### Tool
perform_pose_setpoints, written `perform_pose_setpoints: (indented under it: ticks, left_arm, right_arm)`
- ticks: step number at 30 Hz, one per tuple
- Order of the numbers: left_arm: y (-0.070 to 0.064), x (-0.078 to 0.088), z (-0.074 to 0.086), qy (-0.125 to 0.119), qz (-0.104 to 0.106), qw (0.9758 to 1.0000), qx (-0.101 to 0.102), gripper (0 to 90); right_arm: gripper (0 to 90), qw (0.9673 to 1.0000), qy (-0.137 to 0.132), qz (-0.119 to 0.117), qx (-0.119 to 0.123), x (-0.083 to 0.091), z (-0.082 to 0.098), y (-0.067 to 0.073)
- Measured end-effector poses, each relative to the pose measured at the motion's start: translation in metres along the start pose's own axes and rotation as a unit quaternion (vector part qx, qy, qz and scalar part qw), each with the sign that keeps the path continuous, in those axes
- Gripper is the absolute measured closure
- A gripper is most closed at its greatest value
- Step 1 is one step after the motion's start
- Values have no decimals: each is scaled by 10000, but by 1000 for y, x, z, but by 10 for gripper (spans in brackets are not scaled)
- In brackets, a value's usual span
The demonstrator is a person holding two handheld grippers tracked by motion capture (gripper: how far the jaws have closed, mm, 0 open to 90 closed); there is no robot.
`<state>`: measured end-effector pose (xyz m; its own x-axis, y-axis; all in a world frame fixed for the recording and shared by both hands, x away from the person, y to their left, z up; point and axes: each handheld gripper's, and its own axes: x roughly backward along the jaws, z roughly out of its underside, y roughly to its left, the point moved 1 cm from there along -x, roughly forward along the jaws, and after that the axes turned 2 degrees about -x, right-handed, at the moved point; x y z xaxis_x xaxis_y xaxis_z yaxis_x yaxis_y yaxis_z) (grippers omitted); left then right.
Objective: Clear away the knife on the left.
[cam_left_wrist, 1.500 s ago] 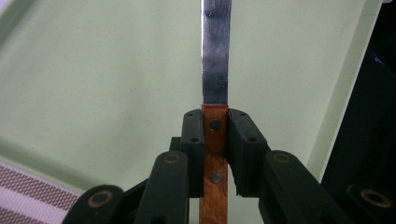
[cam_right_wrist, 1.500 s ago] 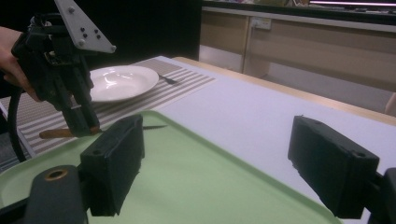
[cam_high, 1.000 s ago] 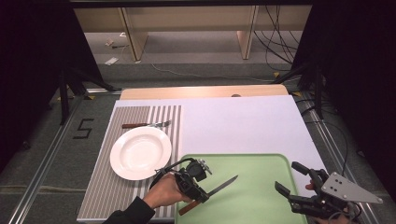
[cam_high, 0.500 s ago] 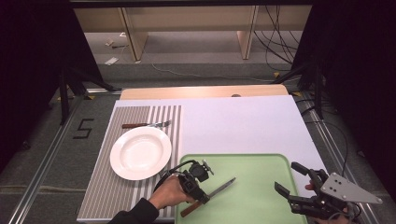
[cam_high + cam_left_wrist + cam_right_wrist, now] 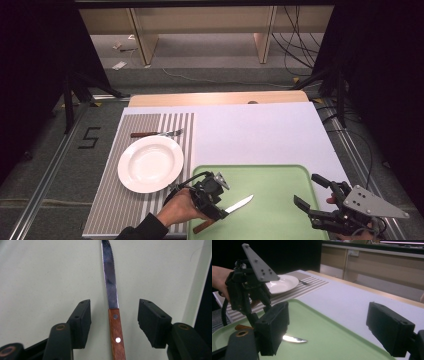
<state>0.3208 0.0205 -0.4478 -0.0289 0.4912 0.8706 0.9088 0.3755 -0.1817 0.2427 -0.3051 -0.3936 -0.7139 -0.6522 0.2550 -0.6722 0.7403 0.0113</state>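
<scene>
left gripper (image 5: 113,315) jaws just opened, knife (image 5: 113,312) released (lying between them)

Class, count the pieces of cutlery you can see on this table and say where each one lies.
2. A fork lies on the striped placemat beyond the white plate; a wooden-handled knife lies on the green tray.
</scene>
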Motion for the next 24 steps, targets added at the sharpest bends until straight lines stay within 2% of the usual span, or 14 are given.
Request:
perform_pose_setpoints:
  ticks: [2, 4, 6, 7, 9, 12, 20, 24]
  left_arm:
    - [-4, -2, -1, 42, -8, 9999, -119, 448]
    - [-7, -5, -3, 104, 118, 9996, -221, 530]
    - [-9, -9, -5, 133, 121, 9994, -297, 543]
    - [-11, -11, -8, 162, 181, 9991, -338, 590]
    - [-14, -14, -10, 128, 212, 9989, -402, 630]
    - [-17, -18, -10, 211, 216, 9980, -561, 710]
    - [-19, -27, -10, 323, 121, 9971, -676, 867]
    - [-18, -29, -10, 324, 90, 9974, -635, 894]
  right_arm:
    - [196, 10000, 12, -3, 5, 0, 0, 0]
    - [197, 10000, 17, -6, 8, 0, 0, 0]
    - [197, 10000, 21, -14, 7, 0, 0, 0]
    - [197, 10000, 35, -14, 17, 0, 1, 0]
    - [197, 10000, 24, -13, 9, 0, 0, 0]
    - [197, 10000, 33, -8, 13, 0, 1, 0]
    - [197, 10000, 25, -15, 1, 0, 0, 0]
    - [197, 10000, 37, -27, 11, 0, 0, 1]
